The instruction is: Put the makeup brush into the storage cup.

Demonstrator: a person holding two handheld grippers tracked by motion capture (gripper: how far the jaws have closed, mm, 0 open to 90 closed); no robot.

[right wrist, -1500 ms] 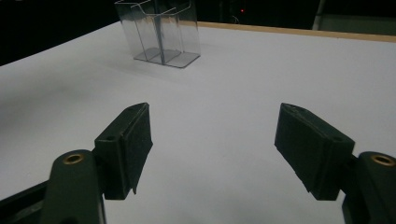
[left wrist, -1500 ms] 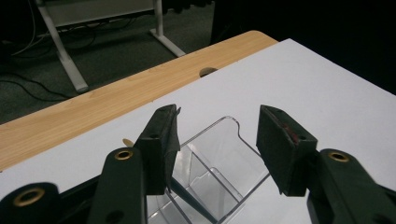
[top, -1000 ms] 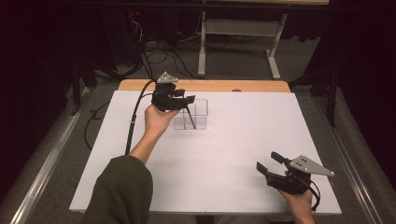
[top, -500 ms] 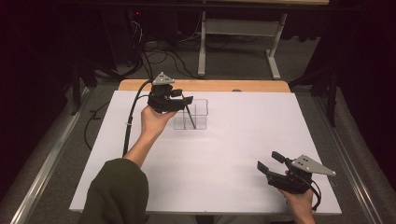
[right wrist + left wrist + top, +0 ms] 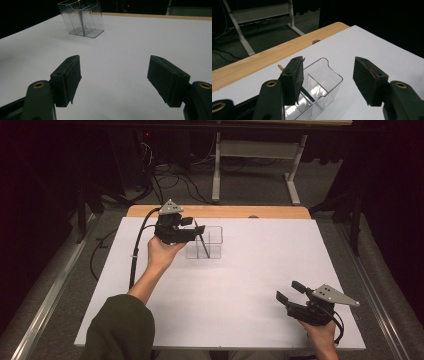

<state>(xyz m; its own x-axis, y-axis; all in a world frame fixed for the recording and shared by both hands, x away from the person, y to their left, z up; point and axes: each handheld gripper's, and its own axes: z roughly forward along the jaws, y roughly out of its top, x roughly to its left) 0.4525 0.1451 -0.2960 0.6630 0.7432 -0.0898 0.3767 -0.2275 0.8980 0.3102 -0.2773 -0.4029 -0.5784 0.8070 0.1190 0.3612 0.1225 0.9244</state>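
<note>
Overhead, white table top [image 5: 240,300] — wood edge [image 5: 240,212], dark room.

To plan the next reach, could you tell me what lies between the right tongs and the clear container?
Nothing: bare white table top runs from the right tongs to the clear container, as the right gripper view shows.

Dark room, grey carpet floor [image 5: 250,185], white metal desk frame [image 5: 260,150] behind.

White worktop [image 5: 240,290] with a bare wooden strip [image 5: 220,212] along its far edge, grey carpeted floor [image 5: 260,180] beyond, pale metal frame of a desk [image 5: 252,157] standing in the dark background, black cables [image 5: 170,175] tangled on the floor beside it
</note>
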